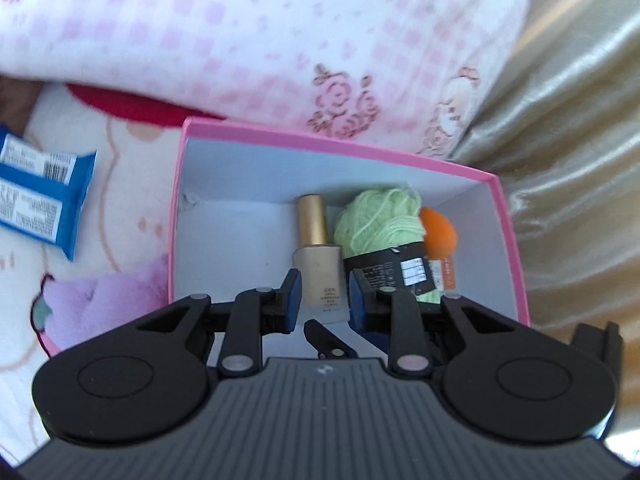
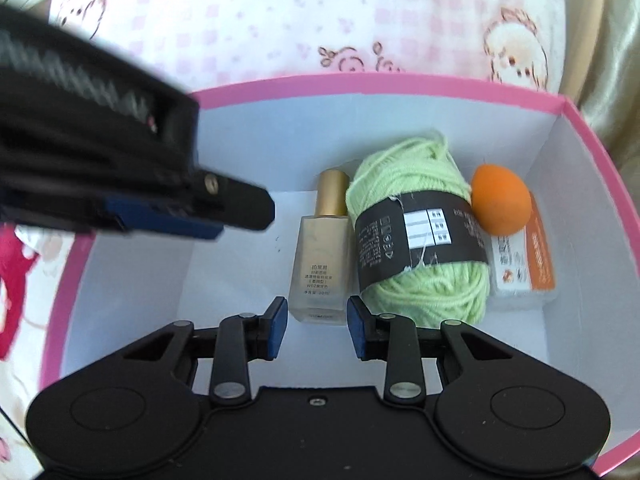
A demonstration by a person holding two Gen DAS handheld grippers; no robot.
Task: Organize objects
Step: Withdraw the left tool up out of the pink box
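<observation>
1. Though small, best treated as the most delicate item here: frosted bottle (image 2: pixel 320 256) with gold cap (image 2: pixel 332 192), probably glass, so stiff, smooth, a little slippery and heavy for its size.
2. Found lying flat on the white floor of the pink box (image 2: pixel 360 84), cap towards the far wall, right flank tight against the green yarn skein (image 2: pixel 420 288).
3. Further right: orange sponge (image 2: pixel 500 204), resting on a small orange-labelled case (image 2: pixel 524 268) by the side wall.
4. Right gripper (image 2: pixel 317 308): narrow, pads flanking the bottle's base on both sides. Cannot tell whether pressing on the glass or just clear of it.
5. Left gripper (image 1: pixel 324 284): drawn in to a thin slot, nothing between the pads. Hangs above the empty left part of the box, beside the bottle.
6. Best hold for the bottle, judging from its shape: across the flat side faces of the body, low down. Avoid the round cap, likely to twist or slide.
7. Squeeze firmly but slowly, set down without dropping. Risk of chipping against the case.
8. Skein by contrast soft, light and springy. Grasp at the black paper band (image 2: pixel 420 236), not at loose strands.
9. Sponge very light and squashy, likely to roll.
10. Outside the box, on the left: blue packets (image 1: pixel 36 196), apparently not put away yet.
</observation>
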